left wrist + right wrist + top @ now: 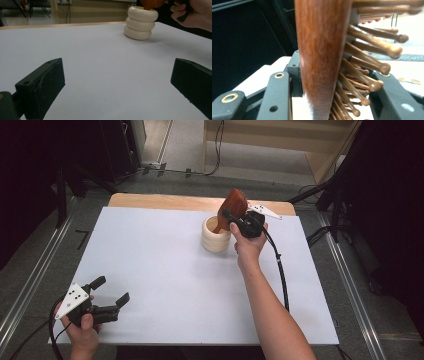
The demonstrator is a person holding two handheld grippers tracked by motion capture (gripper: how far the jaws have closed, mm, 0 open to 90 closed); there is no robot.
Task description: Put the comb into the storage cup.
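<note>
At the lower left of the high view, the left gripper (111, 290) rests low over the white table (165, 285), its jaws spread wide with nothing between them. Farther up, right of centre, the right gripper (231, 217) clamps a wooden hairbrush (234, 206), jaws closed on its head. The brush handle dips into a cream ribbed cup (215, 235) standing upright just left of the hand.

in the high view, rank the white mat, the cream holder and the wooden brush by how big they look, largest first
1. White mat, by far the largest.
2. Cream holder and wooden brush look about alike; the brush's handle end sits inside the holder and the right hand-held gripper covers part of it, so no ranking between them.
</note>
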